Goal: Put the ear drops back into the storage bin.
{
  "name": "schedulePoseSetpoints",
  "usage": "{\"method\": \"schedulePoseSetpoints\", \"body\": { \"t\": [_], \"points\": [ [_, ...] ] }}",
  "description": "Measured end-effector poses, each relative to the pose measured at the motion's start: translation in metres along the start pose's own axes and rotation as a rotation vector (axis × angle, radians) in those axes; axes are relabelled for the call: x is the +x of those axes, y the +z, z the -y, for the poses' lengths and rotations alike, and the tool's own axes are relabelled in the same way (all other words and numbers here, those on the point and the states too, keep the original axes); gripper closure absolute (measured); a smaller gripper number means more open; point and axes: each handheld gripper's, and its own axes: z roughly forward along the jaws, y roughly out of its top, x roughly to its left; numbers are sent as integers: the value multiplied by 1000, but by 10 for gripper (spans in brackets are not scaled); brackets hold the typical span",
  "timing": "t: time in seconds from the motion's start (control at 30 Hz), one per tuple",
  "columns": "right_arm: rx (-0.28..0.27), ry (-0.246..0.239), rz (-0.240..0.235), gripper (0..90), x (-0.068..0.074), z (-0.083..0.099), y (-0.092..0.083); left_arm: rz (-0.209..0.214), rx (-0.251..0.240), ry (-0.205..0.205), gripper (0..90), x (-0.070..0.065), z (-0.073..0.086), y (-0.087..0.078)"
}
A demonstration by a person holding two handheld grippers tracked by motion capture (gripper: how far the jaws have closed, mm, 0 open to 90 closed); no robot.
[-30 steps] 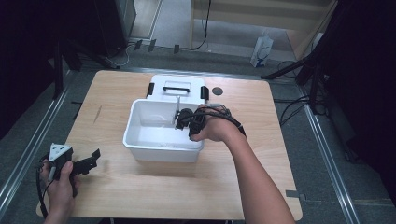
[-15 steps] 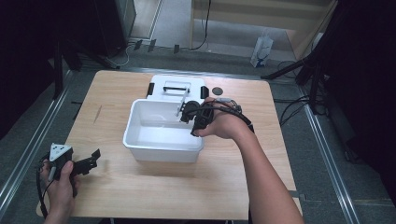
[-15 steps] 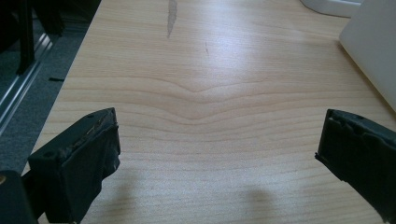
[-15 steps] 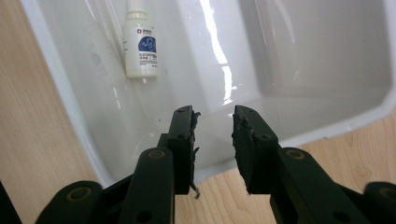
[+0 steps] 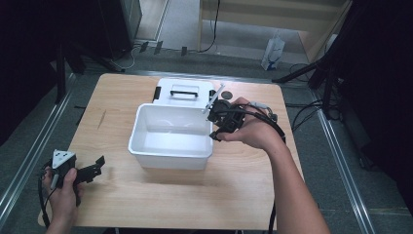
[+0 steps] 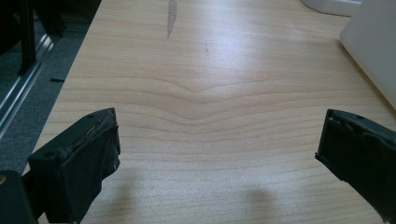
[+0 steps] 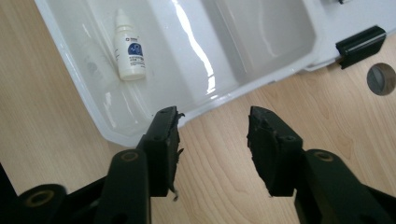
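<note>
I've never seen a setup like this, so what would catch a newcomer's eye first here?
Probably the white plastic bin in the middle of the wooden table, with a small white dropper bottle lying inside. Next, the two black handheld grippers: the right gripper open at the bin's right edge, the left gripper open, low at the table's near-left corner.

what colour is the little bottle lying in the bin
White, with a dark blue label; the bottle shows best in the right gripper view, inside the white bin.

A lab or recording studio: a wooden table (image 5: 243, 195) stands on grey carpet (image 5: 341, 170) between metal floor rails (image 5: 29, 161), with loose cables (image 5: 307, 114), black stands (image 5: 321, 73) and dark surroundings.
</note>
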Motion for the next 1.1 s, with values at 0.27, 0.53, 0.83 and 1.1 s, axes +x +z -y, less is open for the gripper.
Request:
{"method": "schedulePoseSetpoints", "body": {
  "t": [0.27, 0.53, 0.83, 1.1],
  "points": [
    [-131, 142, 70, 263, -6, 44, -2, -1, 1, 3, 0, 0, 0, 0],
    [-223, 230, 158, 0, -4, 86, 6, -6, 2, 9, 0, -1, 0, 0],
    [-329, 328, 228, 0, 2, 132, 21, -6, 2, 11, 0, -1, 0, 0],
    [-408, 442, 248, 0, 4, 176, 41, -7, 0, 11, 0, -1, 0, 0]
  ]
}}
